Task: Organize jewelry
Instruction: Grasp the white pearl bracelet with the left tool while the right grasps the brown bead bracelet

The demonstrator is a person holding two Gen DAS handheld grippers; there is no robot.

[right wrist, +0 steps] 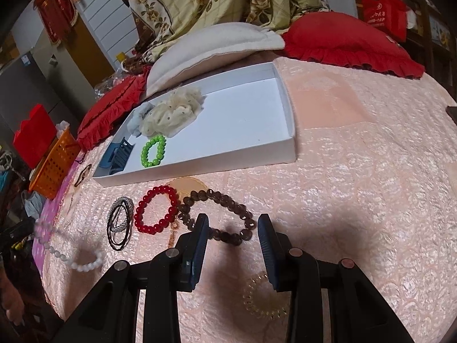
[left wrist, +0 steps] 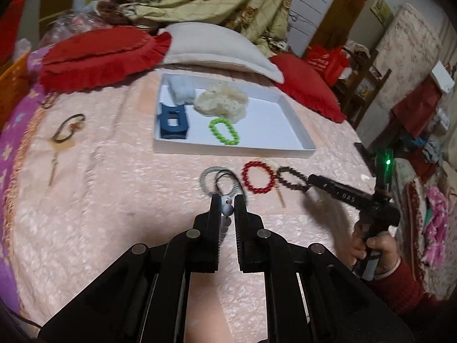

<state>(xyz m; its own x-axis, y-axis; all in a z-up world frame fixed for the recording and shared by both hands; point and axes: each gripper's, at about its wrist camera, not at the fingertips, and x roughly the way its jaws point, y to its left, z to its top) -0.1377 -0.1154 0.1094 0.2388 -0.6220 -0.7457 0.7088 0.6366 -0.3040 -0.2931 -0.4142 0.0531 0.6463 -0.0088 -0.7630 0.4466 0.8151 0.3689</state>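
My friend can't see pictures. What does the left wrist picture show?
The left gripper is shut on a string of pale beads above a pink bedspread. Ahead lie a red bracelet and a brown bracelet, then a white tray holding a green bracelet.

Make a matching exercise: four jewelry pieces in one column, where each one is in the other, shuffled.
1. green bracelet
2. white bracelet
3. brown bracelet
4. red bracelet

A. hanging from the left gripper
B. in the white tray
C. on the bedspread, beside the black cord
D. just ahead of the right gripper

Pairs: 1-B, 2-A, 3-D, 4-C
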